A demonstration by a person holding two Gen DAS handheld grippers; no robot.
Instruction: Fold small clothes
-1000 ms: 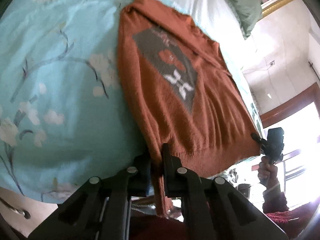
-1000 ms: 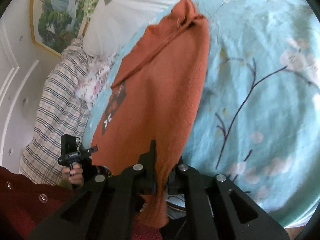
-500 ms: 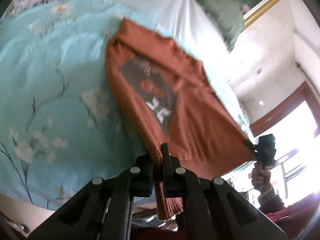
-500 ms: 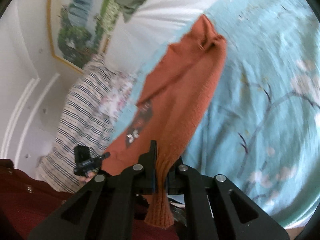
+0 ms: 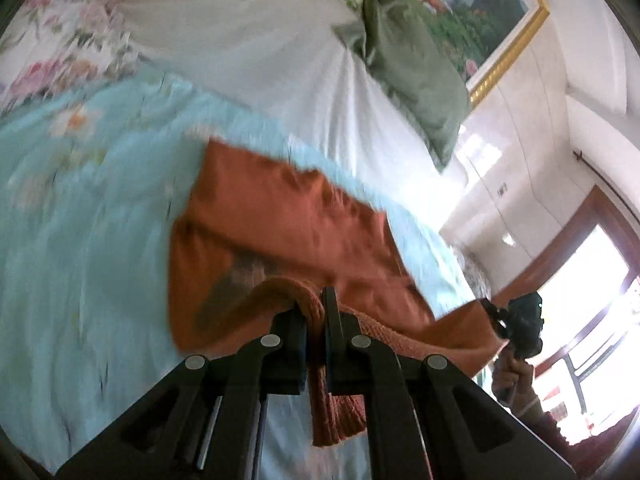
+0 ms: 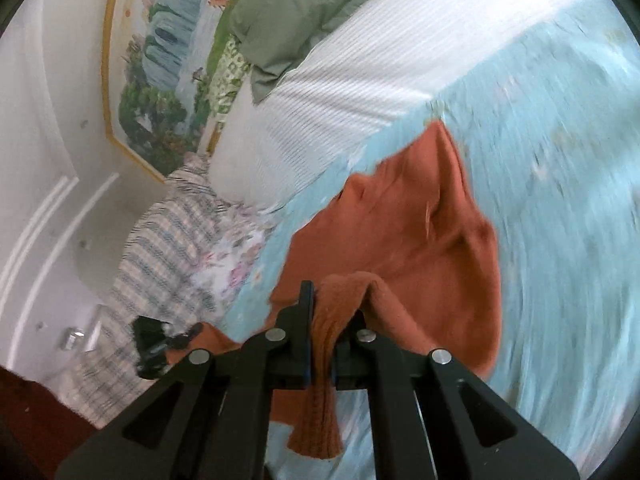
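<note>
A rust-orange knit sweater (image 5: 288, 216) lies on the light blue floral bedspread (image 5: 80, 240), its lower half lifted and doubled toward the collar. My left gripper (image 5: 316, 312) is shut on one corner of the ribbed hem (image 5: 336, 412). My right gripper (image 6: 324, 308) is shut on the other hem corner (image 6: 320, 412), and the sweater (image 6: 420, 232) bunches ahead of it. The grey chest patch (image 5: 232, 284) shows partly under the fold. Each gripper shows in the other's view: the right one (image 5: 520, 320), the left one (image 6: 156, 340).
A white pillow (image 5: 248, 32) and a green pillow (image 5: 412, 60) lie at the head of the bed. A framed painting (image 6: 160, 60) hangs on the wall. Plaid and floral bedding (image 6: 172, 264) lies at the bed's left side. A bright window (image 5: 600, 320) is at right.
Both grippers have carried the hem forward over the sweater toward the collar. The body, flat and stretched before, is now folded over, mostly hiding the grey patch.
</note>
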